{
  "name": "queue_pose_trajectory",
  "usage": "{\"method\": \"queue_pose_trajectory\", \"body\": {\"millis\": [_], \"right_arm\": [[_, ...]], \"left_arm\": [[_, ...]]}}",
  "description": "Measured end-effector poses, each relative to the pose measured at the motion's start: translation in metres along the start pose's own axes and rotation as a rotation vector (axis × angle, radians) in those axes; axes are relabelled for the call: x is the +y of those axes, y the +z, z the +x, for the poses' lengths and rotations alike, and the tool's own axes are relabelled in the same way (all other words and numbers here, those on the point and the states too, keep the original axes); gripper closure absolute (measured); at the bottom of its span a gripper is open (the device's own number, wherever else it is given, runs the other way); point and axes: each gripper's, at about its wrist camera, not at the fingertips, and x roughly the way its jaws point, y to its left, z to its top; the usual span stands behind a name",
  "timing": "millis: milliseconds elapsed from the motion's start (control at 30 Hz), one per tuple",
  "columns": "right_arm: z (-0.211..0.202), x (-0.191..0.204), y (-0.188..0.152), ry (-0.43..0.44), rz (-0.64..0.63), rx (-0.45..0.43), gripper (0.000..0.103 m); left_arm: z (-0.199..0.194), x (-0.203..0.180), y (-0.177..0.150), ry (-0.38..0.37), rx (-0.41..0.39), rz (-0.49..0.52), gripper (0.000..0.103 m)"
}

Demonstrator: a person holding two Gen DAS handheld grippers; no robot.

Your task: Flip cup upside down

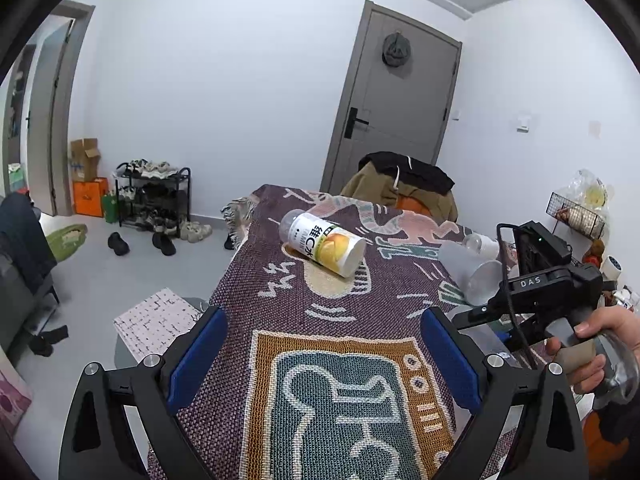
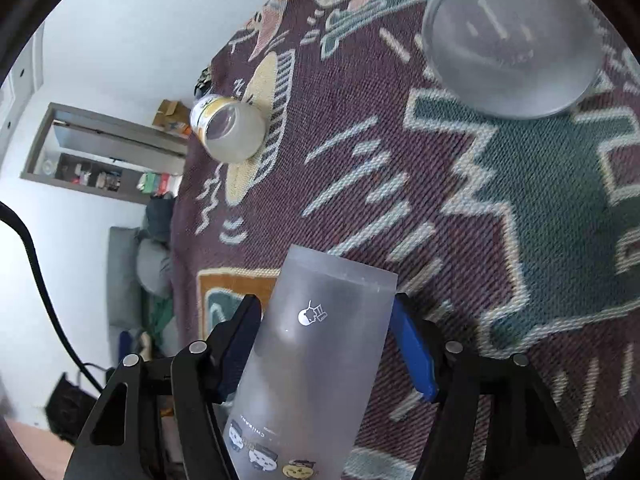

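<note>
A frosted translucent cup (image 2: 316, 344) with small cartoon prints sits between the blue pads of my right gripper (image 2: 326, 346), which is shut on it above the patterned woven cloth (image 2: 400, 200). In the left wrist view the same cup (image 1: 474, 276) shows at the right, held tilted by the right gripper's black body (image 1: 548, 284). My left gripper (image 1: 324, 356) is open and empty, low over the cloth (image 1: 280, 288) near its front.
A drink bottle (image 1: 324, 246) with a yellow fruit label lies on its side mid-table; it also shows in the right wrist view (image 2: 228, 128). A clear round container (image 2: 512, 40) stands at the far right. A chair with clothes (image 1: 404, 184) is behind the table.
</note>
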Motion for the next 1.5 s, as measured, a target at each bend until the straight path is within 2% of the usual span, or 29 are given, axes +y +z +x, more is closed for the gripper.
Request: {"method": "queue_pose_trajectory", "body": {"millis": [233, 400, 633, 833, 1000, 1167, 1300, 1500], "right_arm": [[-0.032, 0.023, -0.005, 0.006, -0.114, -0.119, 0.039], [-0.061, 0.04, -0.007, -0.026, -0.194, -0.218, 0.04], [-0.09, 0.079, -0.028, -0.157, -0.404, -0.376, 0.042], [-0.091, 0.122, -0.056, -0.293, -0.637, -0.5, 0.042], [-0.074, 0.143, -0.073, -0.381, -0.774, -0.519, 0.043], [-0.051, 0.153, -0.084, -0.447, -0.861, -0.49, 0.043], [-0.037, 0.152, -0.086, -0.48, -0.864, -0.452, 0.042], [-0.043, 0.15, -0.085, -0.505, -0.86, -0.461, 0.043]], "left_arm": [[-0.003, 0.006, 0.0, 0.007, -0.004, -0.013, 0.005], [-0.004, 0.01, 0.002, 0.012, -0.011, -0.03, 0.005], [-0.005, 0.013, 0.002, 0.018, -0.017, -0.037, 0.005], [-0.008, 0.02, 0.002, 0.025, -0.024, -0.054, 0.005], [-0.011, 0.029, 0.0, 0.038, -0.033, -0.072, 0.005], [-0.011, 0.04, -0.005, 0.043, -0.029, -0.102, 0.005], [-0.01, 0.043, -0.008, 0.041, -0.02, -0.116, 0.005], [-0.009, 0.044, -0.01, 0.04, -0.013, -0.12, 0.005]]}}
